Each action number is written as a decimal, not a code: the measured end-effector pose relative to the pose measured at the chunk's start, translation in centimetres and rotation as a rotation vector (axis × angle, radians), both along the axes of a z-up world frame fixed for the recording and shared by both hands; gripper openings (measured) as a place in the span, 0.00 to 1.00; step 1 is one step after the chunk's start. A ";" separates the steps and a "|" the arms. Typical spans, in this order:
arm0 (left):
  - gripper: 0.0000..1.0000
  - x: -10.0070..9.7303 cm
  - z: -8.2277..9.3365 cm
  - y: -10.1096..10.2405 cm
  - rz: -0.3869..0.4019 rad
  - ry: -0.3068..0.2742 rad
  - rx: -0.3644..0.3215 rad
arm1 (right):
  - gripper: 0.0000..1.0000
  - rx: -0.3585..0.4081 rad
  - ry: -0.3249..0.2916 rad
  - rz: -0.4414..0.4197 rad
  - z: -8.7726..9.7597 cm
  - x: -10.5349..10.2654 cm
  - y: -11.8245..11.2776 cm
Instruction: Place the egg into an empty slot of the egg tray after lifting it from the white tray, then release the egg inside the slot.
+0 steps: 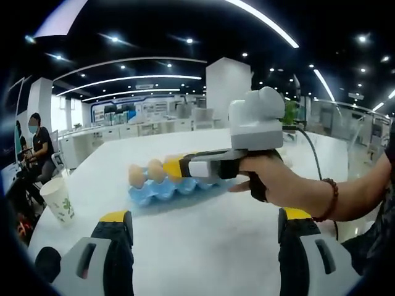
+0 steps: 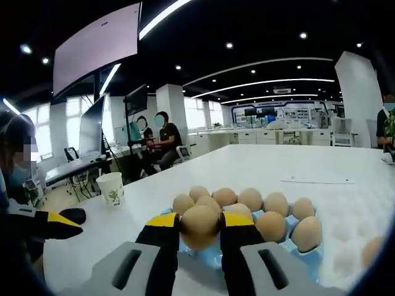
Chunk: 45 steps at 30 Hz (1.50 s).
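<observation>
1. In the right gripper view, the right gripper (image 2: 199, 229) rises from the bottom edge, its 2 yellow-tipped jaws closed on either side of a brown egg (image 2: 199, 225). This is the egg to be placed, and it is held between the jaws just above the near edge of the egg tray.
2. The blue egg tray (image 2: 308, 259) lies on a white table (image 2: 259, 166), right behind the held egg. About 9 brown eggs sit in its cups, crowded together. The near cups are hidden by the jaws and the held egg, so I cannot tell which slot is empty.
3. In the left gripper view, the left gripper (image 1: 203, 246) has its 2 jaws spread wide with nothing between them, low over bare table. It seems parked out of the way.
4. Further off in this view, a hand (image 1: 271, 176) holds the right gripper level, its tip reaching over the egg tray from the side. 2 eggs show at the tray's far end.
5. A paper cup (image 2: 112, 188) with a green print stands on the table, well apart from the tray.
6. People sit at desks in the open office behind.
7. Judging by the pose, the egg is lifted and carried, with lowering into a slot and letting go not yet done.
</observation>
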<state>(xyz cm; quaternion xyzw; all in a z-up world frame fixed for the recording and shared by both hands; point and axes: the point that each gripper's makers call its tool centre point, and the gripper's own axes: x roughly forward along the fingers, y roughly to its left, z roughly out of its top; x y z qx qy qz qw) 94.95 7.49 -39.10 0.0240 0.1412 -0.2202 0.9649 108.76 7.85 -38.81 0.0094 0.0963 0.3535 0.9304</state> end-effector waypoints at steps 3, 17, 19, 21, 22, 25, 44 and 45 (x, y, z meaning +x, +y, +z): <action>1.00 -0.1 0.0 0.0 0.005 -0.002 -0.001 | 0.26 -0.017 -0.017 0.025 0.1 -0.1 0.9; 1.00 -0.3 -0.6 0.7 0.017 0.022 0.010 | 0.26 -0.038 -0.027 0.146 -0.5 -0.5 4.9; 1.00 -0.3 -0.5 0.9 0.021 0.019 0.008 | 0.26 -0.050 -0.031 0.159 -0.6 -0.6 5.2; 1.00 -0.3 -0.4 1.0 0.025 0.018 0.007 | 0.26 -0.060 -0.033 0.166 -0.8 -0.6 5.6; 1.00 -0.3 -0.4 1.1 0.027 0.018 0.008 | 0.26 -0.063 -0.033 0.169 -0.9 -0.6 5.8; 1.00 -0.4 -0.4 1.4 0.032 0.019 0.010 | 0.26 -0.085 -0.030 0.172 -1.6 -0.5 6.2; 1.00 -0.4 -1.0 1.4 0.033 0.032 -0.004 | 0.27 -0.148 -0.049 0.186 -3.9 -0.2 7.0; 1.00 -0.5 -1.0 1.4 0.034 0.032 -0.001 | 0.27 -0.151 -0.052 0.189 -4.0 -0.3 7.0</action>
